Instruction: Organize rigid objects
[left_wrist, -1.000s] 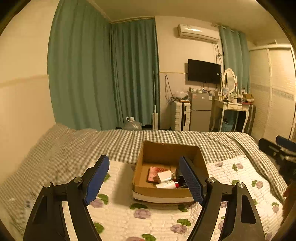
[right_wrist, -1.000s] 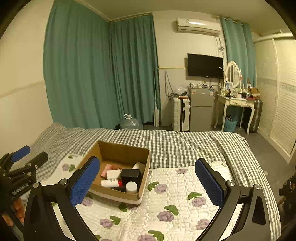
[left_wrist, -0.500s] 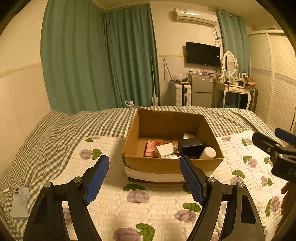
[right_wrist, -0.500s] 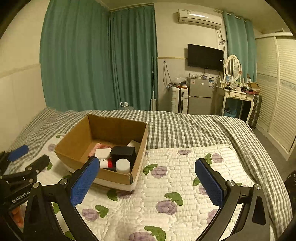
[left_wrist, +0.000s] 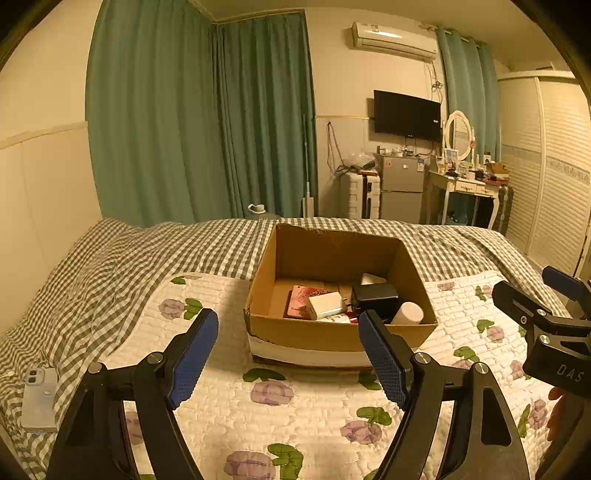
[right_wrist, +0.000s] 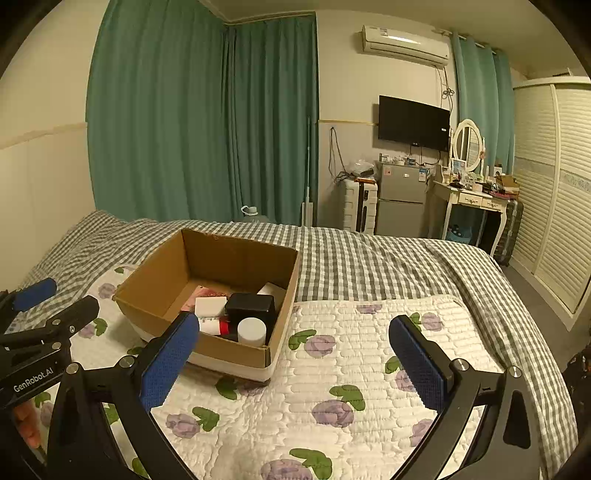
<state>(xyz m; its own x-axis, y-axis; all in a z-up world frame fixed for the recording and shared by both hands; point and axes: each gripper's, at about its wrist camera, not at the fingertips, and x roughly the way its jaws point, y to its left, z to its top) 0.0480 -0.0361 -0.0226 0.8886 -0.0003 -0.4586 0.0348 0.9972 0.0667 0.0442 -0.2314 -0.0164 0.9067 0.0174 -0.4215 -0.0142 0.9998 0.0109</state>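
An open cardboard box (left_wrist: 334, 334) sits on the floral quilt, also in the right wrist view (right_wrist: 159, 284). It holds a black box (left_wrist: 373, 297), a white jar (left_wrist: 407, 314), a white block (left_wrist: 327, 304), a pink packet (left_wrist: 298, 301) and a red-capped tube (right_wrist: 214, 326). My left gripper (left_wrist: 288, 354) is open and empty, just short of the box's near wall. My right gripper (right_wrist: 291, 358) is open and empty, over the quilt to the box's right.
A white phone (left_wrist: 38, 397) lies on the checked sheet at the bed's left edge. The quilt (right_wrist: 351, 369) spreads right of the box. Beyond the bed stand a fridge (right_wrist: 400, 199), a dressing table (right_wrist: 469, 199) and green curtains.
Both grippers have dropped lower and moved closer to the box, which now looks larger and nearer. Both stay open and empty.
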